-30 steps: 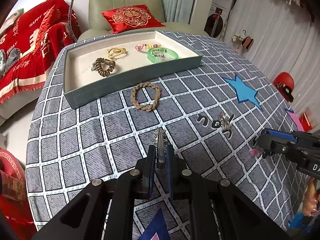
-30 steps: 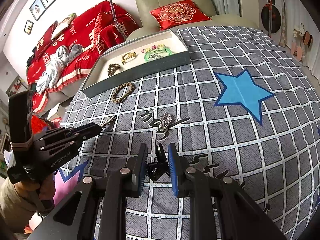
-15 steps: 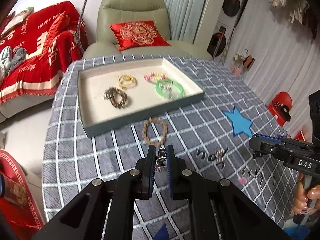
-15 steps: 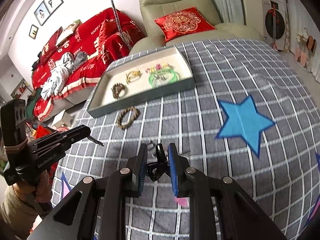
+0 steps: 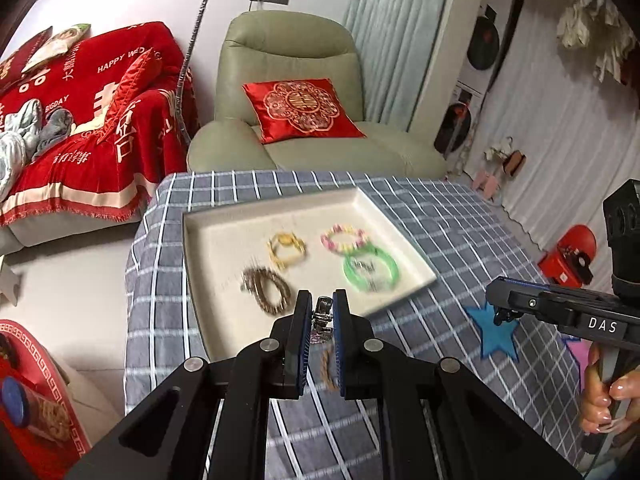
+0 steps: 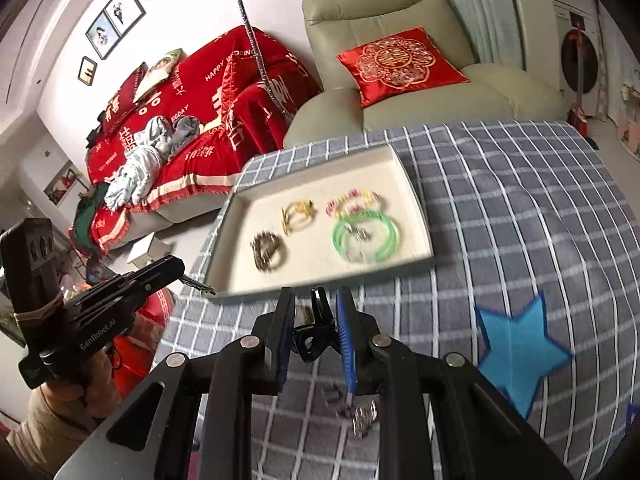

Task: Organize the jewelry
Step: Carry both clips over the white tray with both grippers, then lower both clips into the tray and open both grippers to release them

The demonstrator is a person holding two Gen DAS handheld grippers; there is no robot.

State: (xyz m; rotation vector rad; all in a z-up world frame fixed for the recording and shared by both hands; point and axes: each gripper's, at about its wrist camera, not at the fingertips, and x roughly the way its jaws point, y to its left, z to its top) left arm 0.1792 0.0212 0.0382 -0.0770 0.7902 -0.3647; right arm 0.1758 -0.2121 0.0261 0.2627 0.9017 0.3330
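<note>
The left tool (image 5: 321, 316) points toward 12 o'clock, fingers closed on a silver clip (image 5: 322, 313). The right tool (image 6: 315, 312), at its 3 o'clock, pinches a black clip (image 6: 314, 334).

Black left claw (image 5: 321, 312) with blue pads, silver screws; right claw (image 6: 313, 308) alike.

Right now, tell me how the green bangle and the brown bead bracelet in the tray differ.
The green bangle is translucent bright green; the brown bead bracelet is dull brown.
The bangle is one smooth open ring with small silver pieces lying inside it; the bead bracelet is a bunched string of beads.
The bangle sits at the right side of the tray; the bead bracelet lies toward its left.
Both rest flat on the tray floor, untouched by either gripper.
</note>
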